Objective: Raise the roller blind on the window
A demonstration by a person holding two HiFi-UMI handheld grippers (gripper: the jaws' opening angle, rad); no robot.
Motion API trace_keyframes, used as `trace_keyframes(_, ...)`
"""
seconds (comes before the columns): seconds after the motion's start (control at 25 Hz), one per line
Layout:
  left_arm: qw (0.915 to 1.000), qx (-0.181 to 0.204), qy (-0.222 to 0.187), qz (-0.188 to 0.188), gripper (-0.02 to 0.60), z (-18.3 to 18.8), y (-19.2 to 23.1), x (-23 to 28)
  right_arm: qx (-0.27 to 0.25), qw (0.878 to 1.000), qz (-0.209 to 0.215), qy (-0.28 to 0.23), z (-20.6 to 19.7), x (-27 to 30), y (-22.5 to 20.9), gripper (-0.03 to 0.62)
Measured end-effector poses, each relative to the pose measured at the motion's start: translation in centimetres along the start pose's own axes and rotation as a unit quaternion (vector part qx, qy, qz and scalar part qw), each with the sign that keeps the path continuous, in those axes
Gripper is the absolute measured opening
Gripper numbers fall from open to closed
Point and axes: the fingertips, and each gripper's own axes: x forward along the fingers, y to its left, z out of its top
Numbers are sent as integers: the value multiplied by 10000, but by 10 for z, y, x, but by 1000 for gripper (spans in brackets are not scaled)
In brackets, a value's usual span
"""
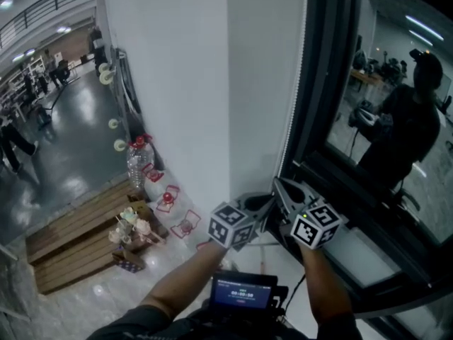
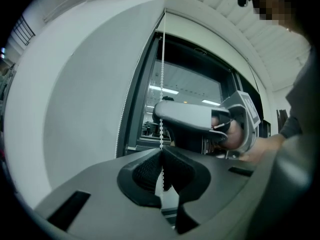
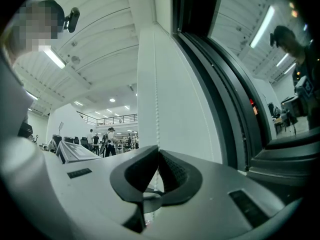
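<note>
A white bead chain (image 1: 292,119) hangs along the dark window frame (image 1: 322,105), beside a white wall pillar (image 1: 212,83). In the left gripper view the chain (image 2: 161,74) drops straight into my left gripper (image 2: 161,153), whose jaws are shut on it. The right gripper view shows the chain (image 3: 156,99) running down into my right gripper (image 3: 158,151), also shut on it. In the head view the left gripper (image 1: 258,205) and right gripper (image 1: 282,188) sit close together low at the frame's edge. The blind itself does not show plainly.
The window glass (image 1: 396,140) mirrors the person. On the floor at the left stand a water bottle with a red cap (image 1: 136,163), a bunch of flowers (image 1: 131,229) and a wooden pallet (image 1: 71,243). A small screen (image 1: 243,289) hangs at the chest.
</note>
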Motion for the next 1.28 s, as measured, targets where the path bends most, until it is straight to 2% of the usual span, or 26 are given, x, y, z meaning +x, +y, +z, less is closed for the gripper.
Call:
trace_keyframes(0.2, 9999, 86, 100, 69, 11, 7, 7, -7, -15, 10000, 19, -6, 4, 4, -2, 2)
trace_keyframes(0.24, 9998, 120, 117, 111, 28, 9, 9, -11, -37, 10000, 19, 5, 4, 4, -2, 2)
trace_keyframes(0.28, 9997, 154, 103, 185, 51, 12, 12, -15, -53, 10000, 22, 23, 3, 4, -2, 2)
trace_keyframes(0.36, 9992, 150, -41, 360, 52, 22, 20, -26, -51, 10000, 35, 63, 2, 4, -2, 2)
trace_keyframes(0.48, 9973, 182, -562, 444, 55, 63, 20, -42, -36, 9999, 73, 70, 2, 5, 1, 2)
trace_keyframes(0.6, 9935, 507, -1006, 190, 55, 115, 5, -46, -72, 9998, 147, 63, 1, 6, 2, 2)
trace_keyframes(0.72, 9906, 646, -1206, 14, 57, 155, -3, -40, -43, 9998, 197, 68, -1, 6, 4, 2)
trace_keyframes(0.84, 9907, 788, -1111, 84, 101, 170, 0, -24, -49, 9998, 177, 80, 1, 7, 4, 2)
trace_keyframes(1.0, 9919, 788, -992, 16, 103, 175, -1, -10, -28, 9997, 191, 114, 3, 7, 7, 2)
trace_keyframes(1.28, 9934, 753, -857, 116, 89, 167, 8, -1, -9, 9998, 188, 116, 3, 5, 5, 2)
